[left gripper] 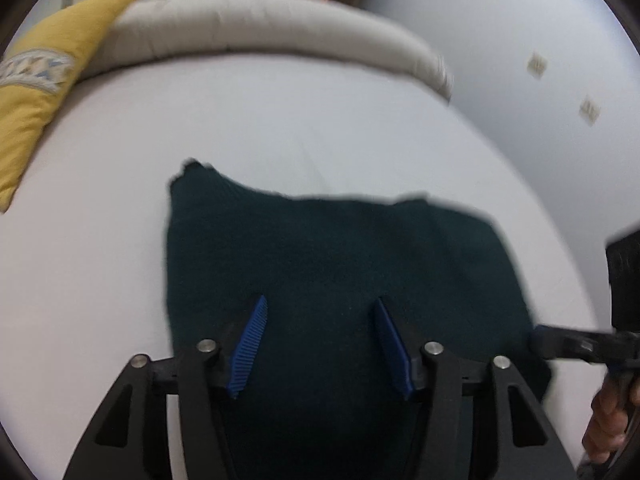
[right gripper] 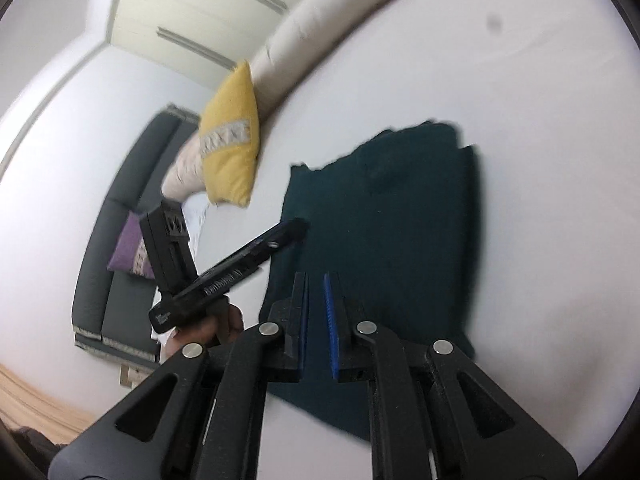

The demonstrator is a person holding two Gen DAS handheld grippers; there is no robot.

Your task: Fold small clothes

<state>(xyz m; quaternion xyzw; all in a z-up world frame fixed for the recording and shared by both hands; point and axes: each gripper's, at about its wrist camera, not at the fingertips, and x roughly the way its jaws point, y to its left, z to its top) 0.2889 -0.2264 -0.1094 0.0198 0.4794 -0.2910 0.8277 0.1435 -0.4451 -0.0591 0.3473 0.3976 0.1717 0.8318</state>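
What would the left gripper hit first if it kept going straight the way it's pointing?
Most likely the dark green garment spread on the white bed; the open left gripper aims down at its middle, though depth is unclear.

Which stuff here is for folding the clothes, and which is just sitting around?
For the job:
dark green garment
left gripper, open over it
right gripper, nearly closed, holding nothing
white bed it lies on

Just lying about:
yellow cushion
beige bolster
purple cushion
grey sofa
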